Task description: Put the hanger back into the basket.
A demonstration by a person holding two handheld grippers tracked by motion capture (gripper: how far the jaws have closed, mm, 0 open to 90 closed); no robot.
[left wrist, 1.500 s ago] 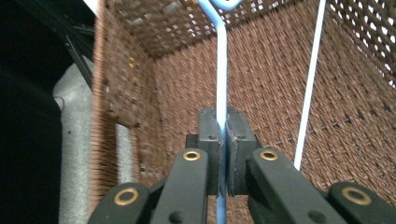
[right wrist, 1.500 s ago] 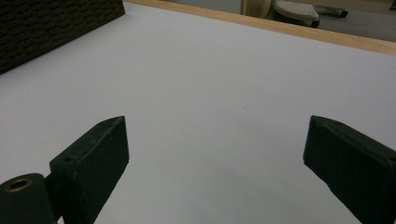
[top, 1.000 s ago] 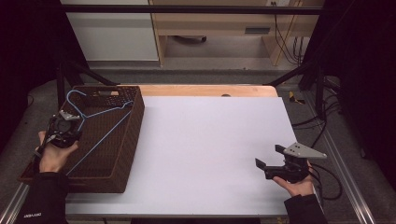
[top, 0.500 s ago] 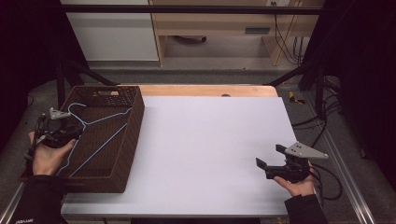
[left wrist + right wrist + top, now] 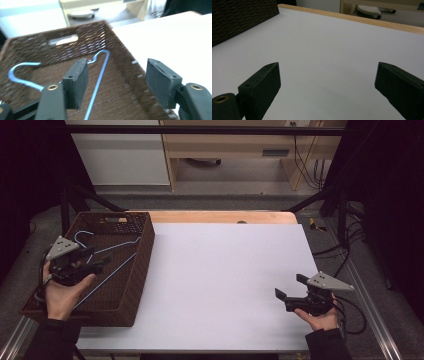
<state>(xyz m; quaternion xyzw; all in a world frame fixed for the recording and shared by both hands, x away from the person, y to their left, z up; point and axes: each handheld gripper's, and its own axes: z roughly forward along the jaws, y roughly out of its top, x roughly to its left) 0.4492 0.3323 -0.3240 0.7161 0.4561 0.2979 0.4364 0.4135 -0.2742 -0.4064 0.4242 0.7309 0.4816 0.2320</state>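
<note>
A blue wire hanger [image 5: 112, 274] lies inside a brown wicker basket [image 5: 142, 251] at the table's left side. My left gripper [image 5: 100, 257] hovers over the basket's left half, pointing right. In the left gripper view it [image 5: 117, 72] is open, and the hanger's wire [image 5: 97, 85] runs up between the jaws close to the left pad [image 5: 77, 82], untouched by either. The hanger's hook [image 5: 18, 75] curls at the left. Near the front right of the white table, my right gripper [image 5: 289, 286] is held low. Its jaws [image 5: 328, 72] stand wide open with nothing between them.
The white tabletop [image 5: 225, 270] stretches bare between basket and right gripper, with a wooden strip [image 5: 220, 216] along its far edge. The basket's corner [image 5: 242, 17] shows far left in the right gripper view. A shelf unit and cables stand beyond the table.
The left hand and gripper have shifted slightly right over the basket. The hanger's hook has slid nearer within the basket. The right gripper has stayed where it was.
</note>
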